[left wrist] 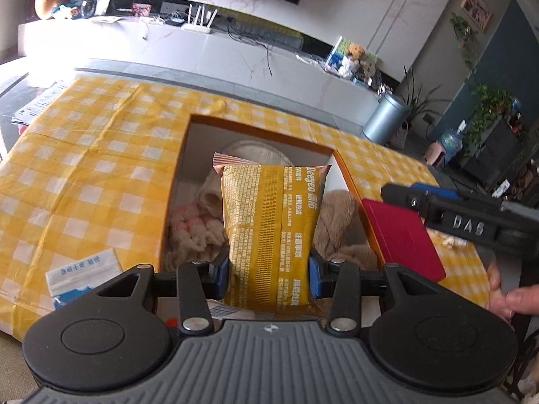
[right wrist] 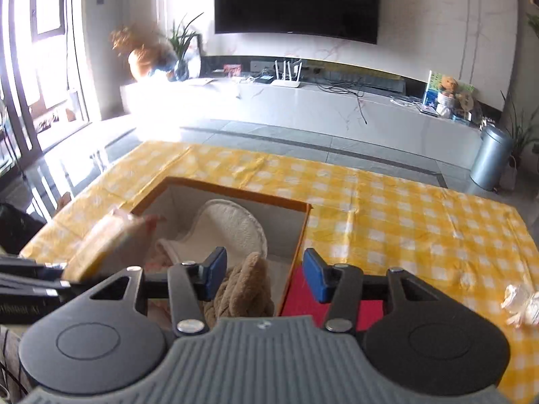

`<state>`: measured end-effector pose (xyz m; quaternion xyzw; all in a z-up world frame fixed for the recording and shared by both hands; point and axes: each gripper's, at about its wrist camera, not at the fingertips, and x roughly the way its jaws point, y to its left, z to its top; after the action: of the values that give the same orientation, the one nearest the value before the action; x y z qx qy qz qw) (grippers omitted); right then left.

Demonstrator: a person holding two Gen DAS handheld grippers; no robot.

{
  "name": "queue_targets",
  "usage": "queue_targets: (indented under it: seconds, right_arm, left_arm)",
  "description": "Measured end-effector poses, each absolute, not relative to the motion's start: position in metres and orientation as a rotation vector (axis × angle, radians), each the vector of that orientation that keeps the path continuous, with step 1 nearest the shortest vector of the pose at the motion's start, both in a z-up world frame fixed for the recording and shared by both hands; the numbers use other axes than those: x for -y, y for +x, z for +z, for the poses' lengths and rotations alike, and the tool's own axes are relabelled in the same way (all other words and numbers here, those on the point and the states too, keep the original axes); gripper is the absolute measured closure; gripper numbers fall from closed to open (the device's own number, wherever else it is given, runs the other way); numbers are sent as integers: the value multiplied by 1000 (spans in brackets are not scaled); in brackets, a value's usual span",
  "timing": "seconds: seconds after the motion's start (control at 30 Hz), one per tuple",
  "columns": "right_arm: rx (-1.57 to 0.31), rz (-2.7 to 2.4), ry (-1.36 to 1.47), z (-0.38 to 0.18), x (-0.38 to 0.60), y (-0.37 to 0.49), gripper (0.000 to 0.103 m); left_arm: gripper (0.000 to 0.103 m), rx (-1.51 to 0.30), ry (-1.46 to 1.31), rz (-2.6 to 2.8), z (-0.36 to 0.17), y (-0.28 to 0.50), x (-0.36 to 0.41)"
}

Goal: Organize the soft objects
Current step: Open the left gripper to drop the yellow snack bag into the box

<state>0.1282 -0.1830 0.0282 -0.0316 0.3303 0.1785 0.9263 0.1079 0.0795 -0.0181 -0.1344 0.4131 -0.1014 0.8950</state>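
My left gripper (left wrist: 268,277) is shut on a yellow printed soft packet (left wrist: 269,222), its blue pads pressing both sides. The packet hangs over an open orange-rimmed box (left wrist: 259,128) on the yellow checked cloth. Inside the box lie a cream plush piece (left wrist: 256,155), a pink-and-white fluffy item (left wrist: 192,229) and a brown plush (left wrist: 337,222). My right gripper (right wrist: 262,276) is open with nothing between its pads. It hovers over the box's right wall (right wrist: 296,252), with the brown plush (right wrist: 242,289) below. In the right wrist view the packet (right wrist: 104,249) is a blur at the left.
A red flat lid (left wrist: 401,235) lies against the box's right side. A blue-and-white tissue pack (left wrist: 84,272) sits on the cloth at the near left. A crumpled white item (right wrist: 518,303) lies at the right. A hand (left wrist: 512,299) shows at the right edge.
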Motion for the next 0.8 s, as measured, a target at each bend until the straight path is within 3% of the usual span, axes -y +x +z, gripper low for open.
queue_targets:
  seconds: [0.2, 0.23, 0.3, 0.37, 0.53, 0.7, 0.8]
  right_arm:
    - [-729, 355, -72, 9, 188, 129, 52]
    - [-736, 358, -68, 5, 188, 130, 52]
    - [-745, 365, -67, 0, 187, 132, 52]
    - [-745, 370, -79, -2, 185, 132, 52]
    - [-729, 398, -87, 3, 178, 128, 51]
    - [-788, 477, -52, -5, 167, 130, 51]
    - [-849, 554, -121, -22, 138, 129, 60]
  left_arm:
    - [49, -1015, -53, -216, -35, 109, -48]
    - [45, -1019, 9, -211, -36, 106, -41]
    - [19, -957, 61, -190, -33, 97, -36]
    - [12, -858, 129, -173, -27, 85, -30]
    - [12, -817, 150, -138, -14, 72, -35]
    - [12, -778, -29, -20, 11, 79, -74]
    - [12, -715, -131, 124, 23, 79, -103]
